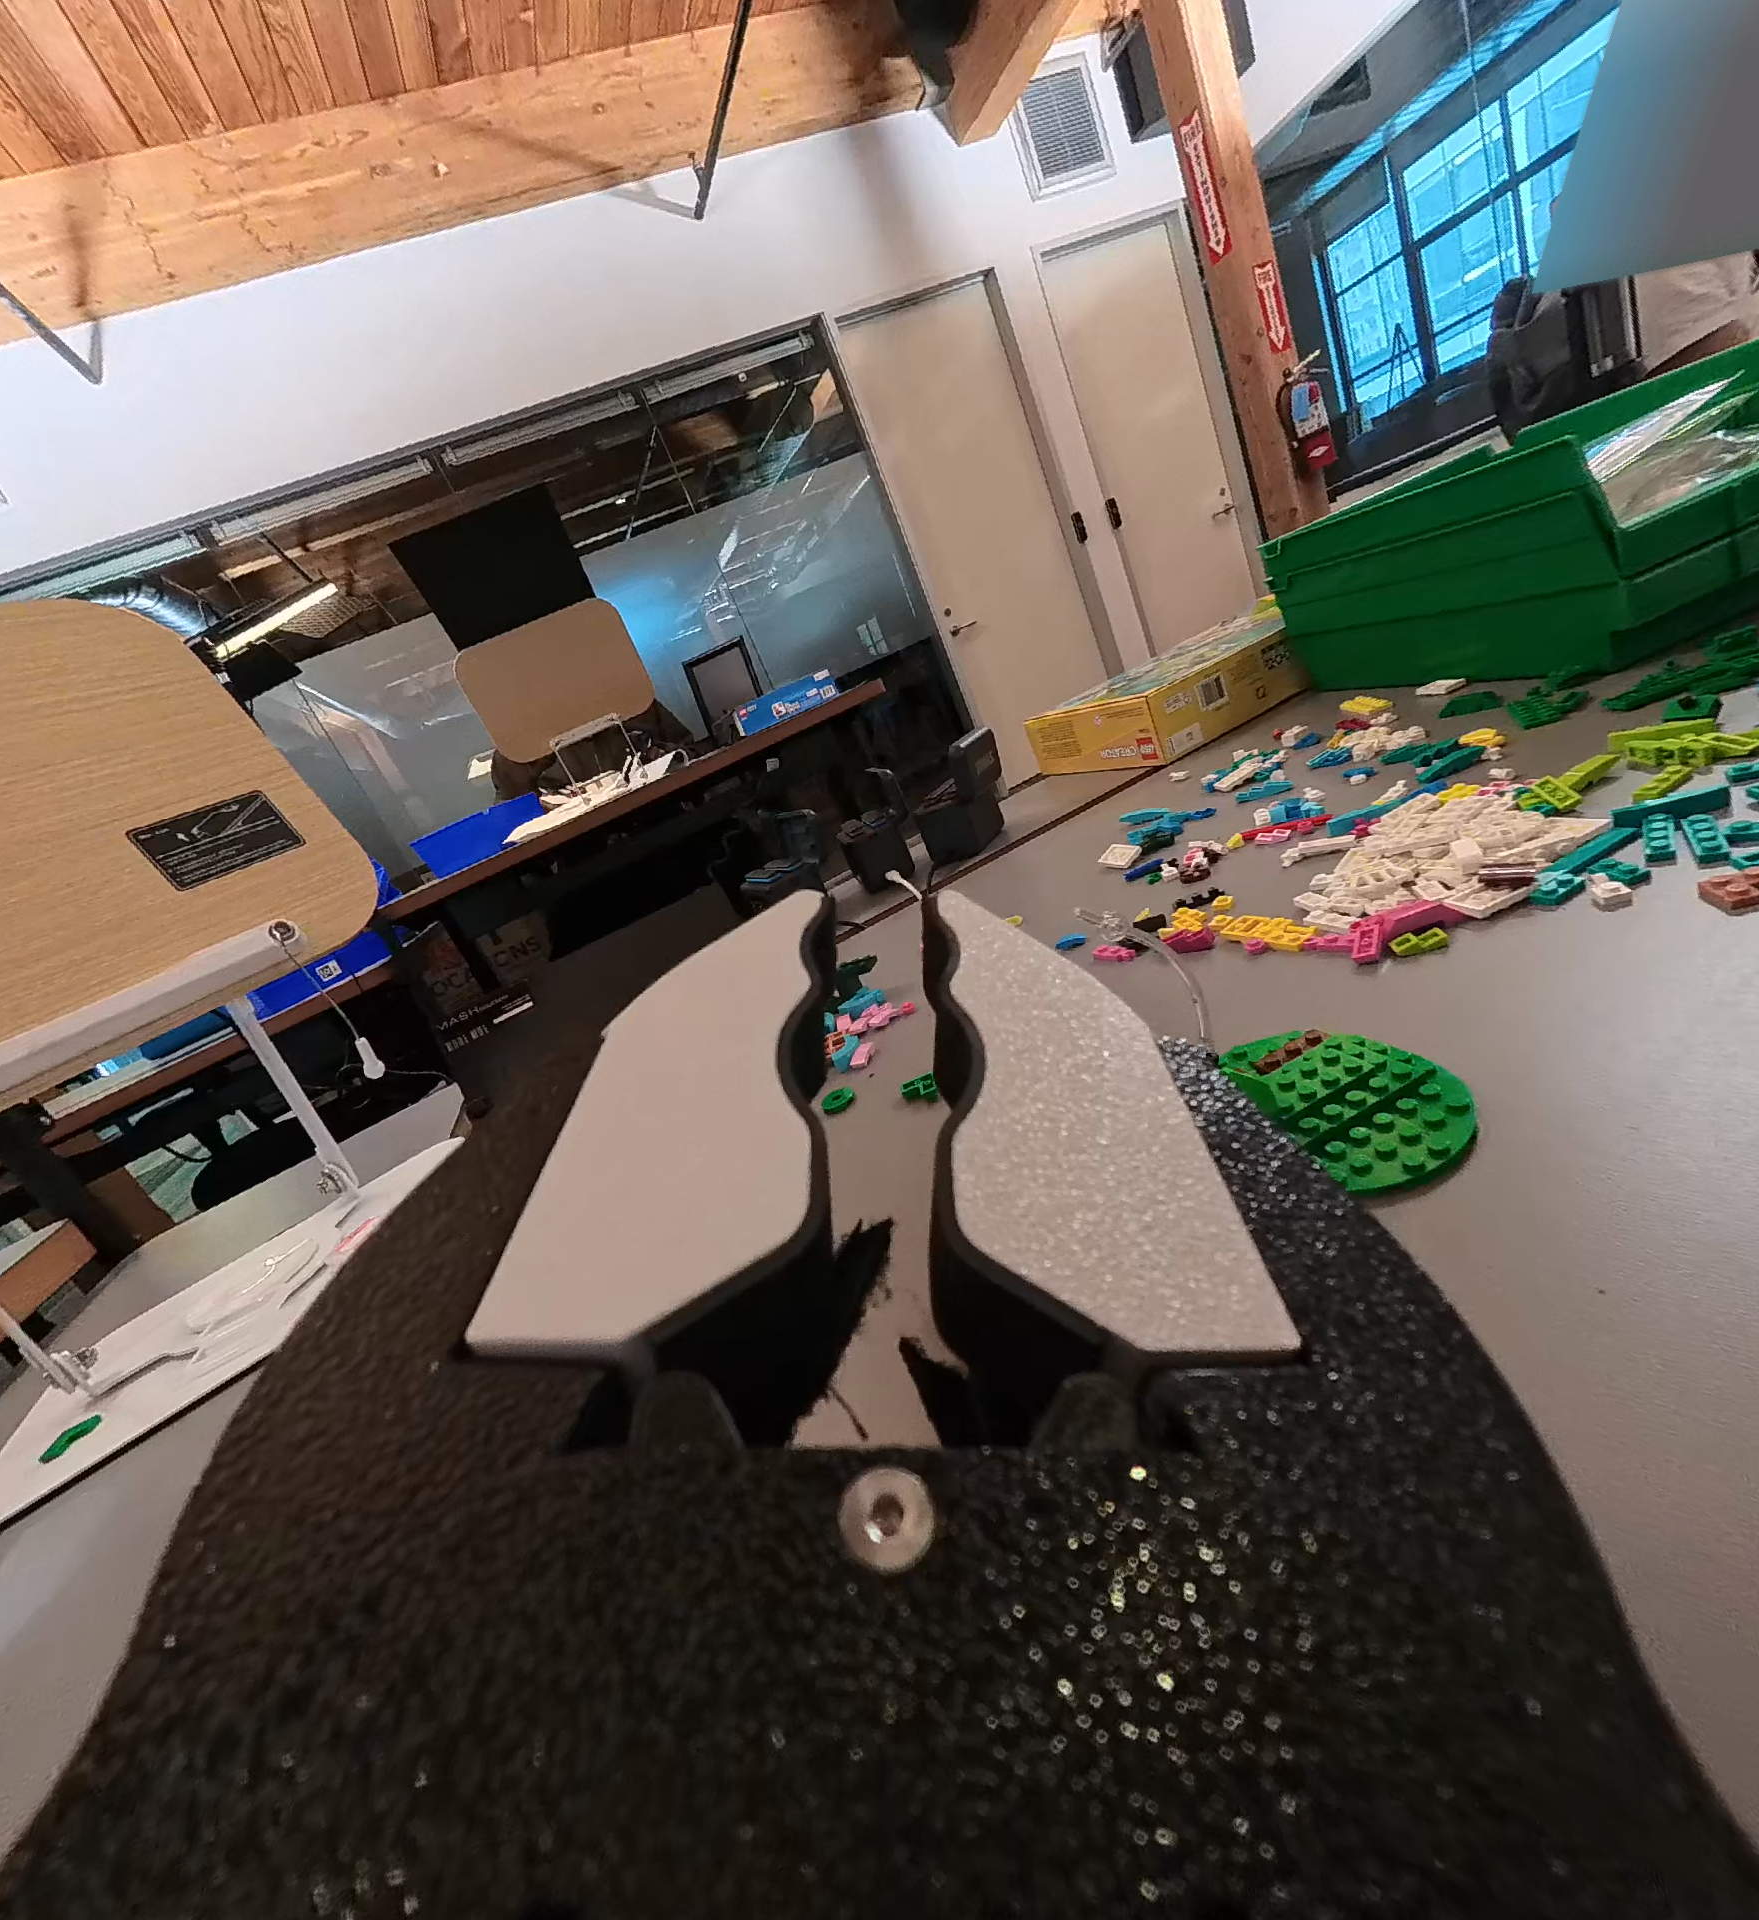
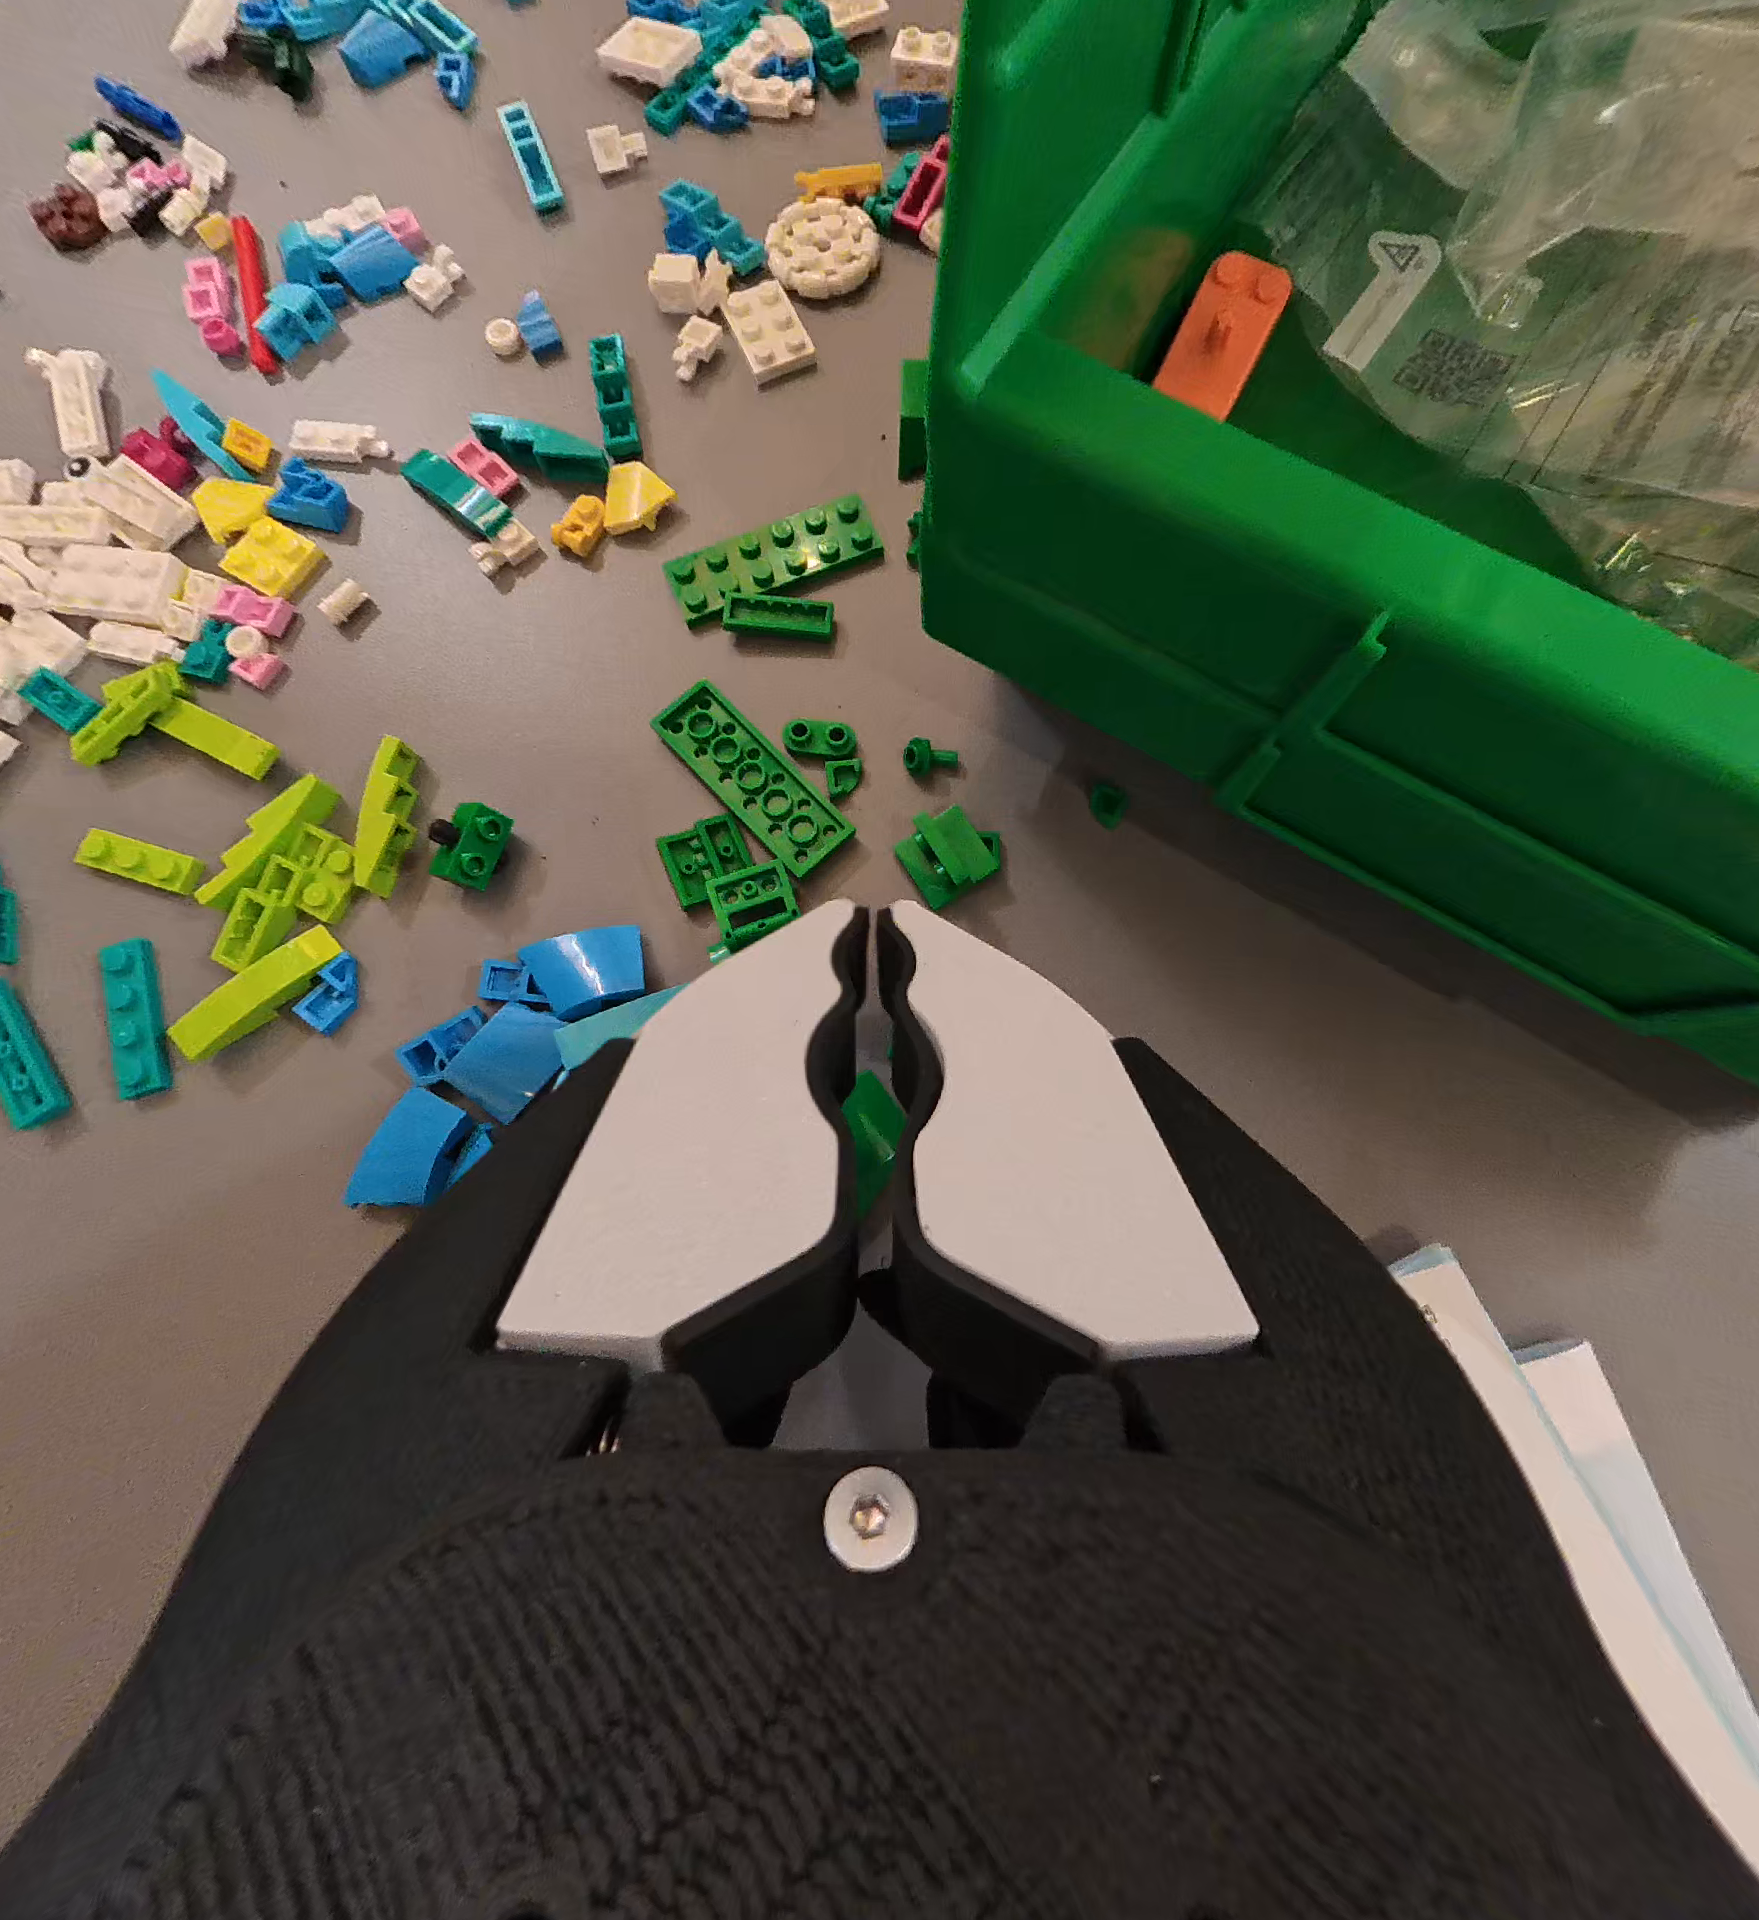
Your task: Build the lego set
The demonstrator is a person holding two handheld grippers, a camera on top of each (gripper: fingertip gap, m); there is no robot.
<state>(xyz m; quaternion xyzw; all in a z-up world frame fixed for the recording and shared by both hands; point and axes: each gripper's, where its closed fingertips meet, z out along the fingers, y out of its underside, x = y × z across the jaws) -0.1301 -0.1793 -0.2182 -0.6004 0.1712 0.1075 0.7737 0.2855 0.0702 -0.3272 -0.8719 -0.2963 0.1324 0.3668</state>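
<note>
Left gripper (image 1: 877, 914) held above grey table (image 1: 1581, 1299), fingers parted, nothing gripped; round green studded plate (image 1: 1358, 1107) just right of it. Right gripper (image 2: 872, 916) clenched, tips nearly met; small green plates (image 2: 750, 821) just beyond tips, green bin (image 2: 1374, 644) right of these.

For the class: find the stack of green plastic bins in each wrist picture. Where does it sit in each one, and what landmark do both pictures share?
Left wrist view: the green bins stand at the far right, behind the scattered bricks.
Right wrist view: the green bins fill the upper right, with clear plastic bags inside.
Shared landmark: the pile of white bricks on the grey table.
</note>
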